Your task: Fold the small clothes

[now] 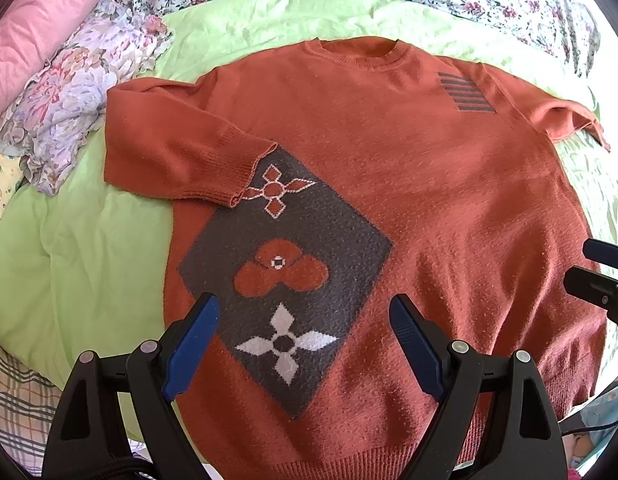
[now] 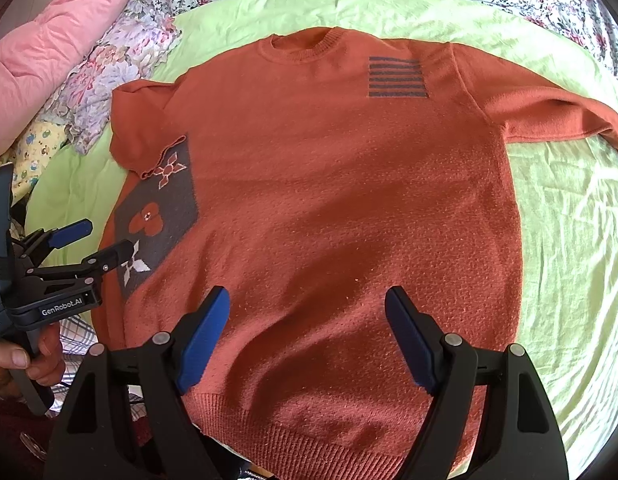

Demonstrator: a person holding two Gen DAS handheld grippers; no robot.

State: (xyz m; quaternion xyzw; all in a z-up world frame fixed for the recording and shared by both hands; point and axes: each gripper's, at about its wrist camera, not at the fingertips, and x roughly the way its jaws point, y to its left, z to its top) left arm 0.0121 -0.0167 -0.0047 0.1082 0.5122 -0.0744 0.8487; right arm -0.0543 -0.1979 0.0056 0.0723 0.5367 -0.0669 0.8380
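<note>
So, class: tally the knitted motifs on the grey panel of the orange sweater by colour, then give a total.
On the sweater's grey panel:
Orange motifs: 2
White motifs: 1
Total: 3

right sleeve [image 2: 549, 112]: we saw its cuff cut off at the frame edge.
right gripper [image 1: 605, 276]: we caught only 2 fingertips in the left view.
hem [image 1: 349, 468]: partly hidden behind gripper arms.
</note>
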